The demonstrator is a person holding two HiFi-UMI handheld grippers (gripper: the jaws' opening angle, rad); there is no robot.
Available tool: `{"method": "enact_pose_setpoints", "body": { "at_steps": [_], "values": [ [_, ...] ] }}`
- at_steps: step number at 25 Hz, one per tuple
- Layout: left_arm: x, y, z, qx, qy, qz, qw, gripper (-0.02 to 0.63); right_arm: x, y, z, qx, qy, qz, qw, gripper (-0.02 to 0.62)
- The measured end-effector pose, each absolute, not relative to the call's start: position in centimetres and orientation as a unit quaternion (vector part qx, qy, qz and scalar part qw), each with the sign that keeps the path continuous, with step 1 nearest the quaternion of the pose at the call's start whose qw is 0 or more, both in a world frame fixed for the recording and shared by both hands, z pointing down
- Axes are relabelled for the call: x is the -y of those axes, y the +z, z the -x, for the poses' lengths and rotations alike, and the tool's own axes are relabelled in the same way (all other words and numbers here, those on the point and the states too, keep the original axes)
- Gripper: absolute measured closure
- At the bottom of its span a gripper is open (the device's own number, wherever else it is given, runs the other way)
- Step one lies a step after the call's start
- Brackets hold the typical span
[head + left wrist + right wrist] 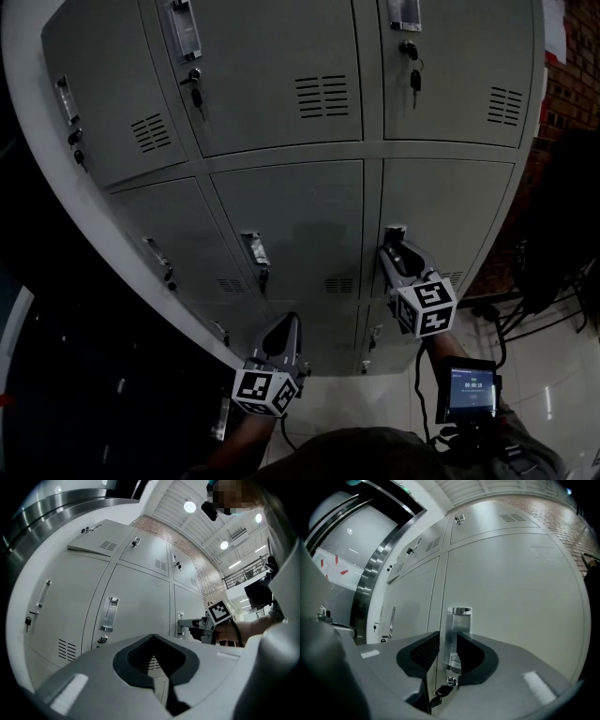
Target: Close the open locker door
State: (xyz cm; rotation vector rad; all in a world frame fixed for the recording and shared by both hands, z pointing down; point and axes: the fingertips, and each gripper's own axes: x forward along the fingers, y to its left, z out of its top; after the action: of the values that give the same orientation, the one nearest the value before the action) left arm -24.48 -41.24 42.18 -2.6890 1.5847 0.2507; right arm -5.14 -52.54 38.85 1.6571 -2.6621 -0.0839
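My R gripper [451, 641] straddles handle [458, 620] at left edge of locker door [515, 597], pads not pinching: released. Door looks flush. L gripper [152, 637] clenched tight, nothing in it.

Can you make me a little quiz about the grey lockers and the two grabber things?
1. Pick one: what stands between the fingers of the right gripper?
A) a cup
B) a locker's door handle
C) nothing

2. True or false: the left gripper has a door handle between its fingers.

3. Fill in: just under the door handle by the right gripper, a small ___ hangs from the lock.

Key
1. B
2. False, nothing is between its fingers.
3. key
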Motion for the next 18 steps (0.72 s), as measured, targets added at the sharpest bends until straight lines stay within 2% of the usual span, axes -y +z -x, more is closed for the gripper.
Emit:
{"method": "enact_pose_setpoints", "body": {
  "at_steps": [18],
  "values": [
    [38.7,41.7,22.7,-0.491,0.079,0.868,-0.005,0.604,47.9,38.8,4.3,0.845,-0.025,-0.534,0.008,0.466]
  ]
}}
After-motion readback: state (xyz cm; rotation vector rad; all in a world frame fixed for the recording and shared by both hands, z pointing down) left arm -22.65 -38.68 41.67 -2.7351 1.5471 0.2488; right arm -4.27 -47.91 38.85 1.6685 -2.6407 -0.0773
